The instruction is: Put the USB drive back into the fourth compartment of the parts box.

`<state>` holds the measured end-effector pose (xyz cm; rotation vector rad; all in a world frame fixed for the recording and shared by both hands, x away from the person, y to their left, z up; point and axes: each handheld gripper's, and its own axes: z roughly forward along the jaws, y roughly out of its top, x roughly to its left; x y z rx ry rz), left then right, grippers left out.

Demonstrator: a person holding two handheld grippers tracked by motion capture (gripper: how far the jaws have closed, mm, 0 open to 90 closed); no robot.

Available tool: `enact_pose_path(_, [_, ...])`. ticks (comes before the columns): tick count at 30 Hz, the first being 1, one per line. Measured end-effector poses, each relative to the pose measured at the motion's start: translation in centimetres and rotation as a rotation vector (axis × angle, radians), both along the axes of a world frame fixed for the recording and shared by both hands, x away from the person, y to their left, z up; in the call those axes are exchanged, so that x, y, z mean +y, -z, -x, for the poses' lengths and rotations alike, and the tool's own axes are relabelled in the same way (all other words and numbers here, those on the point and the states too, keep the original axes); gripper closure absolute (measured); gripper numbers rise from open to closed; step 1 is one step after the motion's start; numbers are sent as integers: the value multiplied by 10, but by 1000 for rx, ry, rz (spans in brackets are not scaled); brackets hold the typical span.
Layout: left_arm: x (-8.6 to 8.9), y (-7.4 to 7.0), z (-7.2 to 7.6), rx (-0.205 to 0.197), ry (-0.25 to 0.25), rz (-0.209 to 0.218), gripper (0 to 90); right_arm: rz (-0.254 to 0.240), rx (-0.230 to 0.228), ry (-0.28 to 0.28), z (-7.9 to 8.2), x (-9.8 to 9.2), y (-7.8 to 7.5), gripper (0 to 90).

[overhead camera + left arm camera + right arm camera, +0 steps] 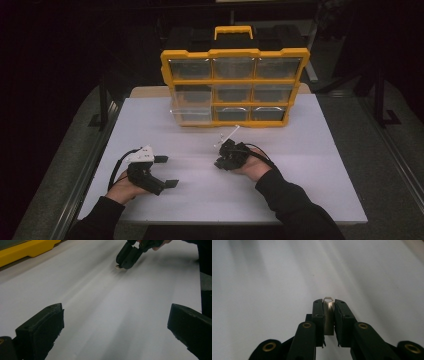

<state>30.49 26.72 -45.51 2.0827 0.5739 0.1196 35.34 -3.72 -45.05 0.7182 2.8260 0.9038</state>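
My right gripper (328,303) is shut on a small pale flat piece (328,316) with a thin metal loop at its tip. It points down at the white table top (262,290), the piece just above or on the surface. In the high view the right gripper (220,163) is at the table's middle, in front of the organiser. From the left gripper view it (126,262) shows far off with the small piece (119,267) at its tip. My left gripper (166,171) rests at the table's left, its jaws wide open (116,315) with nothing between them.
A yellow organiser case (234,52) with several clear drawers stands upright at the back of the white table (310,170). Its bottom-left drawer (191,115) sticks out a little. The case's yellow edge (27,251) shows in the left gripper view. Dark floor surrounds the table.
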Motion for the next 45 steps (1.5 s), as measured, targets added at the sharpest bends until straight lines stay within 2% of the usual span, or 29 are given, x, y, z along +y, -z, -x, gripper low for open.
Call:
enact_pose_path(23, [-1,1,2,5,2,1,0,-45,3,3,-7,-16,-24,784])
enact_pose_path(26, [-1,1,2,4,4,3,27,-56,4,4,-8,-20,-33,783])
enact_pose_path(36, [1,0,2,1,-6,11,32,-60,-4,0,-10,-23,-45,783])
enact_pose_path(45, [1,0,3,1,-17,9,0,-63,-7,-4,-16,-24,-56,783])
